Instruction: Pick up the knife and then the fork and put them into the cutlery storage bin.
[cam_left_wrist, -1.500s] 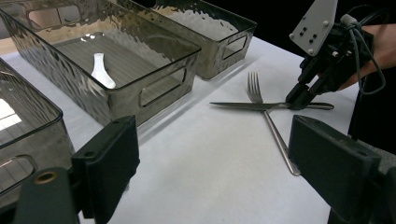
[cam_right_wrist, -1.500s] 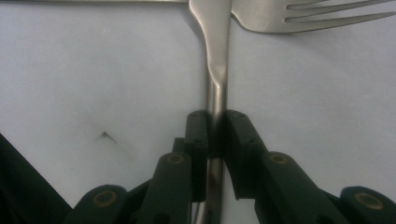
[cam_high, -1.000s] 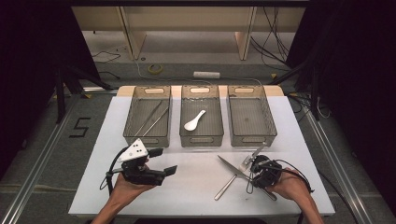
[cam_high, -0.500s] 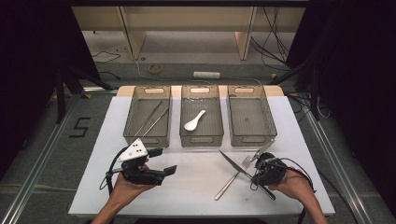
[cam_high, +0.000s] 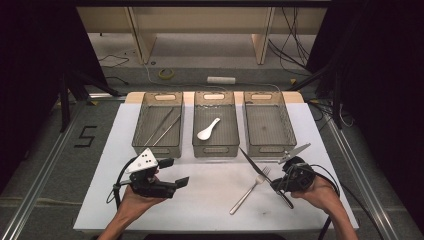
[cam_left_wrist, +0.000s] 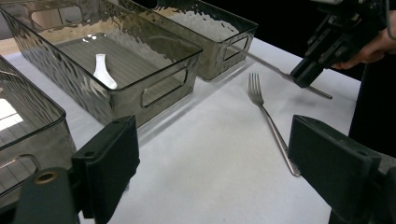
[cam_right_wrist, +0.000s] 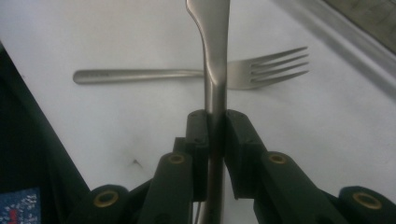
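Observation:
My right gripper (cam_high: 278, 185) is shut on the handle of a steel knife (cam_high: 251, 160), holding it just above the white tabletop. The blade points toward the gap between the middle and right bins. In the right gripper view the knife (cam_right_wrist: 211, 51) runs up from between the shut jaws of the right gripper (cam_right_wrist: 215, 123), crossing over a fork (cam_right_wrist: 187, 74). That fork (cam_high: 249, 190) lies flat on the table left of the right gripper. My left gripper (cam_high: 176, 173) is open and holds nothing, at the front left. In its view the left gripper (cam_left_wrist: 215, 163) faces the fork (cam_left_wrist: 273, 123).
Three clear bins stand in a row at the back. The left bin (cam_high: 140, 131) holds chopsticks (cam_high: 161, 126), the middle bin (cam_high: 214, 149) holds a white spoon (cam_high: 207, 129), and the right bin (cam_high: 267, 147) holds nothing. The right gripper (cam_left_wrist: 306, 74) also appears far off in the left gripper view.
The right gripper has risen and shifted slightly away from me with the knife, its blade now reaching nearer the bins. The fork and left gripper have stayed put.

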